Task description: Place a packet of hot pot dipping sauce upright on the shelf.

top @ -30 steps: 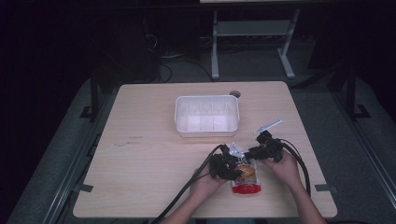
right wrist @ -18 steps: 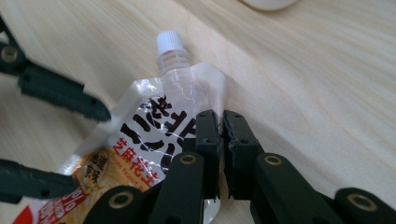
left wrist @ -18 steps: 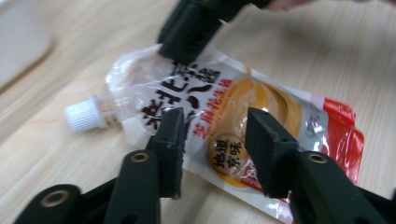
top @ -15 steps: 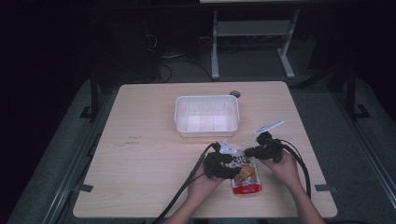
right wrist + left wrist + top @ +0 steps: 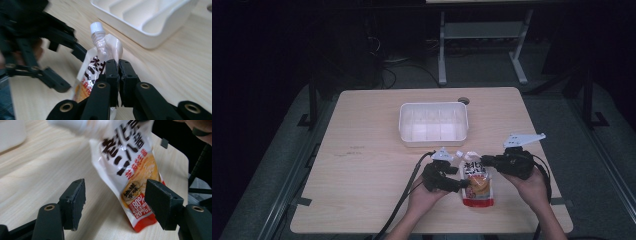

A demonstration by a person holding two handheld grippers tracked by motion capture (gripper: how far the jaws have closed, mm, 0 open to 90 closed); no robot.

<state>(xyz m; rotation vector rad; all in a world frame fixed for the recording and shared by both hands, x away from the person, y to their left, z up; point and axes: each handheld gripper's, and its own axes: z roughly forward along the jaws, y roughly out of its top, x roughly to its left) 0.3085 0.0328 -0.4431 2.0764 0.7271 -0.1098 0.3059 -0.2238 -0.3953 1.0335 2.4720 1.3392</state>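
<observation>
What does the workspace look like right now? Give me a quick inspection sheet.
Surface: light wooden table, faint marks left of centre.
Job's things: white compartment tray, appears empty; spouted pouch near the front edge.
Clutter: nothing seen.
Grippers: left tongs open around the pouch's lower part; right tongs shut on the pouch's upper edge, below the white cap.
Cables: black cables trail off the front edge.
Surroundings: dark floor, metal stand behind the table.

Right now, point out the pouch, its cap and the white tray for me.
pouch (image 5: 477,184), high view, on the orange printed front.
cap (image 5: 96,26), right gripper view, on the white screw top.
white tray (image 5: 433,105), high view, on the far rim.
</observation>
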